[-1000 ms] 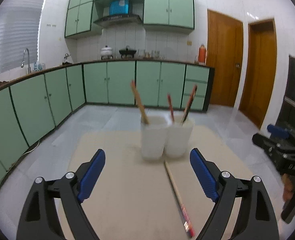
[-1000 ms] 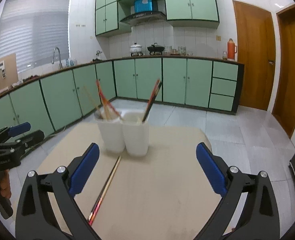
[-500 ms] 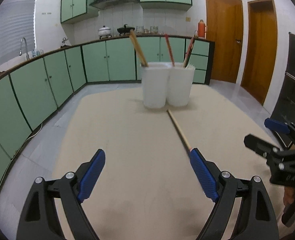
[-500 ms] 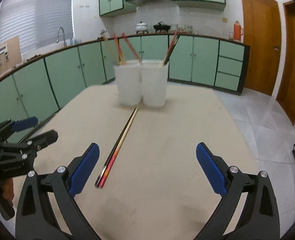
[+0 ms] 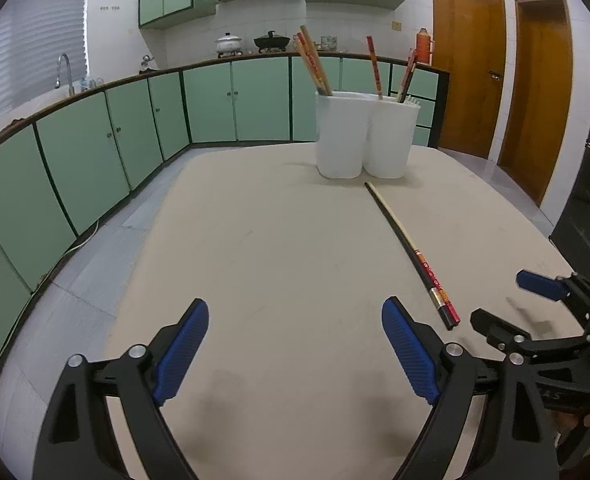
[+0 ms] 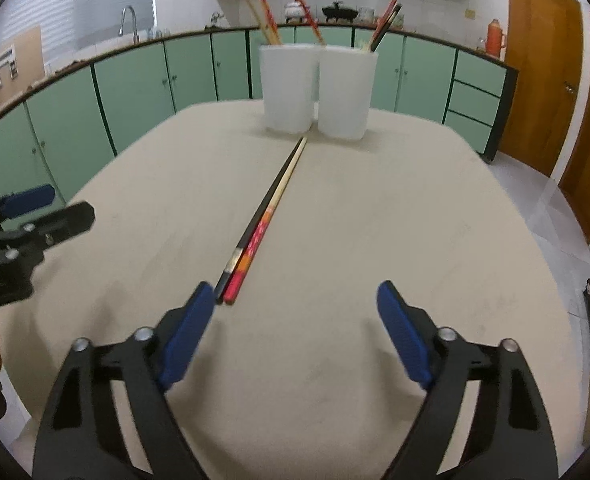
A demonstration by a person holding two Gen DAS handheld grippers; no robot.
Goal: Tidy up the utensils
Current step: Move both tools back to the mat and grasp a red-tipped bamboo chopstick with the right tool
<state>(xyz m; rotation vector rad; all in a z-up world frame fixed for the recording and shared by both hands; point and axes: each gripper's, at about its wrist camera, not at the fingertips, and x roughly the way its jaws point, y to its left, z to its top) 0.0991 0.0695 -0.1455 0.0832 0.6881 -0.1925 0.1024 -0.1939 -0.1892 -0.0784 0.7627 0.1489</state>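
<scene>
Chopsticks [image 6: 264, 216]: a pair lying side by side on the beige table [image 6: 375, 240], thin tips pointing at the holders, red-and-black butt ends toward me.
Holders: two white cups [image 5: 361, 138] touching each other at the far end of the table, more chopsticks standing tilted inside both.
My left gripper [image 5: 295, 350]: jaws wide apart, nothing between them, just bare table underneath.
My right gripper [image 6: 295, 332]: jaws closing but not pinching anything yet; the chopstick ends sit just beside the tip of my left-side finger [image 6: 185, 338], can't tell if they touch.
Spacing: both grippers low over the near end, well apart from the cups.
</scene>
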